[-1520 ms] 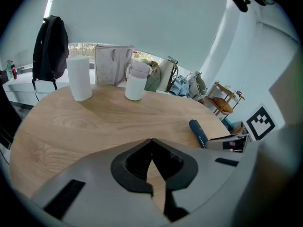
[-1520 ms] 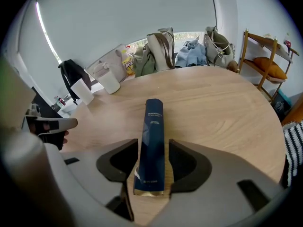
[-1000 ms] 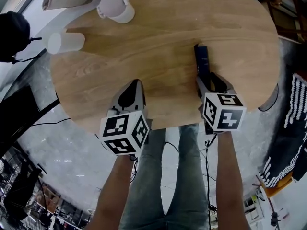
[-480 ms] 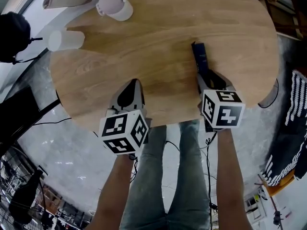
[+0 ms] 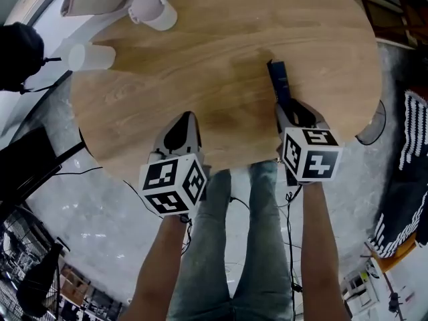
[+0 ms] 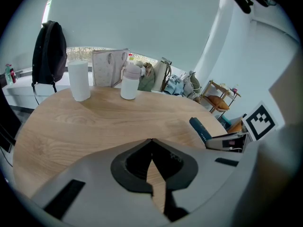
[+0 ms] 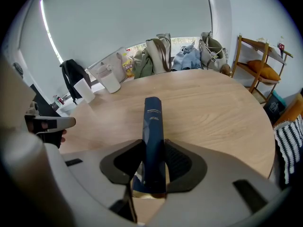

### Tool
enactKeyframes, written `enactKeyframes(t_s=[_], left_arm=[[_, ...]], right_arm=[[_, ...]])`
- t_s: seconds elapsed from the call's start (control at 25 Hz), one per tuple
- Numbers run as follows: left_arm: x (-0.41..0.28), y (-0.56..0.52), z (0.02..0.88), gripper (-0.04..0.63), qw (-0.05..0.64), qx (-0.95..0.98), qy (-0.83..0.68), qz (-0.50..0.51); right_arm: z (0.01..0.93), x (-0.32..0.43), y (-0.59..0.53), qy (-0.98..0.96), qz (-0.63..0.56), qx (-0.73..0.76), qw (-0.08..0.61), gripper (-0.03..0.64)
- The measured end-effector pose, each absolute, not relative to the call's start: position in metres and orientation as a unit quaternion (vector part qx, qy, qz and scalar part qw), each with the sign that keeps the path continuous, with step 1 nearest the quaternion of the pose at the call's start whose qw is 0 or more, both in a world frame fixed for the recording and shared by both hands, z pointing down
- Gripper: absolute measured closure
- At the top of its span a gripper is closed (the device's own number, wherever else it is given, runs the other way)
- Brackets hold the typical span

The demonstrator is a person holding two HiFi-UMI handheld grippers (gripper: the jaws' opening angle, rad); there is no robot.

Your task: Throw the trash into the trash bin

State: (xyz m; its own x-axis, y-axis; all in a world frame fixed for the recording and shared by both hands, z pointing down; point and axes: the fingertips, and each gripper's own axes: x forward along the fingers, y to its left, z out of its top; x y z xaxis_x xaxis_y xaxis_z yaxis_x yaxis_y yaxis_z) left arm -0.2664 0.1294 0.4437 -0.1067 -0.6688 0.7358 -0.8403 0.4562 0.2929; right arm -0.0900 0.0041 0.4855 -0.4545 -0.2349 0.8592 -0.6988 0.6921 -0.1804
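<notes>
Blue box (image 5: 281, 84) is pinched in my right gripper (image 5: 289, 110), jaws just been closing on it, at the table's (image 5: 221, 45) near right. Left gripper (image 5: 184, 130) is closed, empty. No bin in sight, so the throw's all left.

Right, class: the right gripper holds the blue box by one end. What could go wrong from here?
1. The right gripper has just been closing its jaws on the box, gripping only its near end. Most of it sticks out ahead, so it may pivot or slip when swung.
2. No bin shows in any view. While the person turns to find one, the long box could catch the table edge.
</notes>
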Motion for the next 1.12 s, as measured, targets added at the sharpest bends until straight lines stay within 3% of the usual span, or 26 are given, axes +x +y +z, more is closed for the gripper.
enactKeyframes(t_s=[0.56, 1.12], left_arm=[[-0.187, 0.082, 0.422, 0.577, 0.405, 0.568, -0.706, 0.123], [-0.028, -0.002, 0.422, 0.577, 0.393, 0.652, -0.625, 0.173]], right_arm=[[0.456, 0.019, -0.018, -0.793, 0.294, 0.358, 0.395, 0.477], [0.452, 0.208, -0.056, -0.728, 0.346, 0.472, 0.356, 0.480]])
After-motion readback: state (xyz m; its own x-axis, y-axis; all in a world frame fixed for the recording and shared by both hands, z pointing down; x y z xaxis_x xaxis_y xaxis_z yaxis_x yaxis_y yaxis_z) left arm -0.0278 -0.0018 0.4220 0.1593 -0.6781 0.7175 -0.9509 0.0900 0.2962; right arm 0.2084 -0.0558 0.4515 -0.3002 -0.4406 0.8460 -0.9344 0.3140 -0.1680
